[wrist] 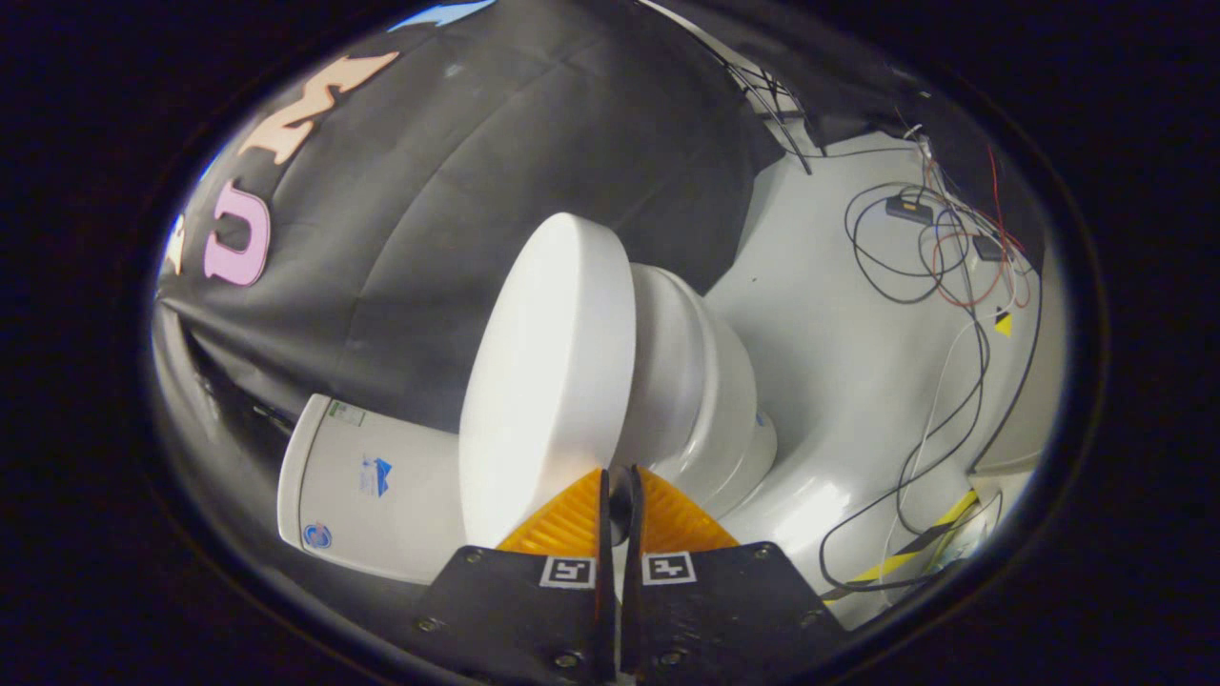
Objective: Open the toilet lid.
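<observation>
Here your hand-held gripper (pixel 620 474) has its two orange fingers (pixel 564 522) drawn nearly together, with only a thin slit between the tips, and the lower edge of the toilet lid (pixel 548 381) sits right at that slit. You cannot tell for sure whether both fingers press on the rim or merely meet beside it, since the edge disappears behind the tips. The lid is lifted off the seat and stands on edge just ahead of the fingers, its broad white face turned toward the left finger's side. Beyond it, on the right finger's side, you see the seat and bowl (pixel 705 400), apart from the raised lid. The tank (pixel 367 486) lies next to the lid on the left finger's side, close to the gripper's black body. The white floor (pixel 839 381) spreads past the bowl, with loose cables (pixel 915 248) running over it and a yellow-and-black striped tape (pixel 939 534) strip nearby.
</observation>
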{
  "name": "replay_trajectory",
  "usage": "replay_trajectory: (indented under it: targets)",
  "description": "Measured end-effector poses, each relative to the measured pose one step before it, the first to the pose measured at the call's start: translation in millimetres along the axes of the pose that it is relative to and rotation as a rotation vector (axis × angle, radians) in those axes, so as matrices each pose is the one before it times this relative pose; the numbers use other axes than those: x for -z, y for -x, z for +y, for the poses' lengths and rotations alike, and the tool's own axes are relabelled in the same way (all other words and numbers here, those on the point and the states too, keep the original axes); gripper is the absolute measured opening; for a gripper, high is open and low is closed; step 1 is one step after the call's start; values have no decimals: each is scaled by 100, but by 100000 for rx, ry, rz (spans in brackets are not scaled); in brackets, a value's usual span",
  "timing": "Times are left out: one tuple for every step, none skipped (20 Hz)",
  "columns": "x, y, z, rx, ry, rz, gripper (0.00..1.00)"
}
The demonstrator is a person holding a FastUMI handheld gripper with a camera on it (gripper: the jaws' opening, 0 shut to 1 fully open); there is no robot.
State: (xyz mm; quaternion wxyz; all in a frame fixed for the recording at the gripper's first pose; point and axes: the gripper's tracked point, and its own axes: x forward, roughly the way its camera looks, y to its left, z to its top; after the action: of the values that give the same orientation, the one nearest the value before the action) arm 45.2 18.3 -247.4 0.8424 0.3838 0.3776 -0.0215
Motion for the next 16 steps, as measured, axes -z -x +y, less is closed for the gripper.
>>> replay_trajectory:
  targets:
    - [-240,239,522,-446,1618,-912,4]
    - [-192,300,435,-437,1873,-898,3]
    - [-134,222,397,-234,2036,-883,3]
    - [-124,166,283,-107,2137,-342,3]
    - [-7,209,331,37,1714,-759,3]
    - [-69,99,193,41,1816,-398,3]
    - [-100,89,153,-66,1321,-490,3]
    - [-80,102,207,-259,855,-369,3]
    - [-42,117,260,-690,648,-571,3]
    - [-233,124,312,-978,597,-474,3]
    - [-122,226,517,-1255,480,-609,3]
    - [-275,180,524,-1377,505,-783,3]
    - [-198,231,526,-1602,713,-731,3]
    - [-305,202,628,-1755,1187,-974,3]
    - [-147,213,643,-1727,1459,-789,3]
    - [-212,193,614,-1327,1529,-938,3]
